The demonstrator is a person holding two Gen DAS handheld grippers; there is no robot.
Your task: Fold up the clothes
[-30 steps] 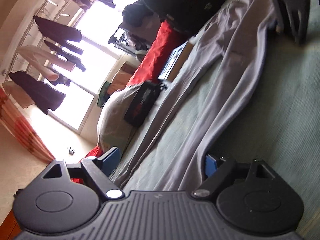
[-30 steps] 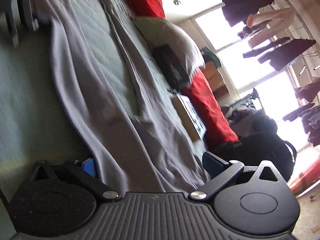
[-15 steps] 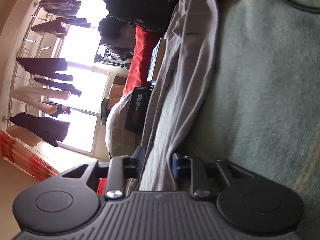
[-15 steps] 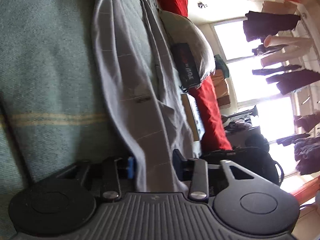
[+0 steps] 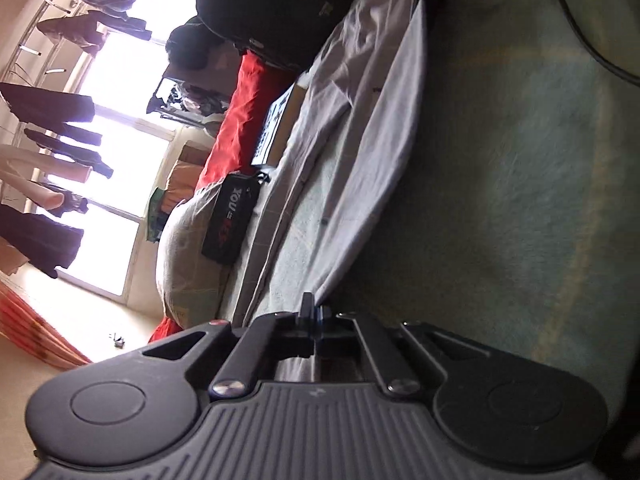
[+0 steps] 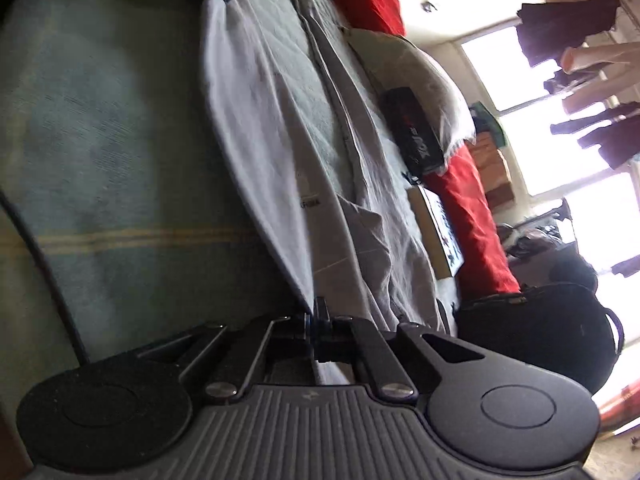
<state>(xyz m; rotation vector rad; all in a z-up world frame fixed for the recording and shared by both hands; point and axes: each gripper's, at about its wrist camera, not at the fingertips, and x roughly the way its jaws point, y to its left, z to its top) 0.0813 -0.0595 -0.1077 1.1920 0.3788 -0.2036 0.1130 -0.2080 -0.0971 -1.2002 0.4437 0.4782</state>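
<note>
Left wrist view gives us the grey garment (image 5: 360, 128) lying long and flat on the green blanket (image 5: 520, 184); its near hem runs straight out from our left gripper (image 5: 314, 314) to the other gripper's frame at the top of that view; so the long axis of the held edge is the line between our two hands. The left gripper's jaws are together and pinched on the corner of the cloth, which comes out between them; we see no gap.

In the right wrist view the same garment (image 6: 280, 128) stretches away from our right gripper (image 6: 318, 312); its jaws too are together, with the cloth's corner caught between them. Each hand therefore has one end of the near edge, and neither is nearer to the bulk of it; the body of the garment lies away from both of us, toward the grey pillow (image 6: 424, 80) and the black pouch (image 6: 414, 132) at the far side.

We judge the coming move turns on this: the free cloth lies beyond the held edge, so we would carry both corners together across it toward the far hem; a box (image 5: 276, 128) and the red bedding (image 5: 240, 120) sit just past that hem, near enough to catch a careless throw.
</note>
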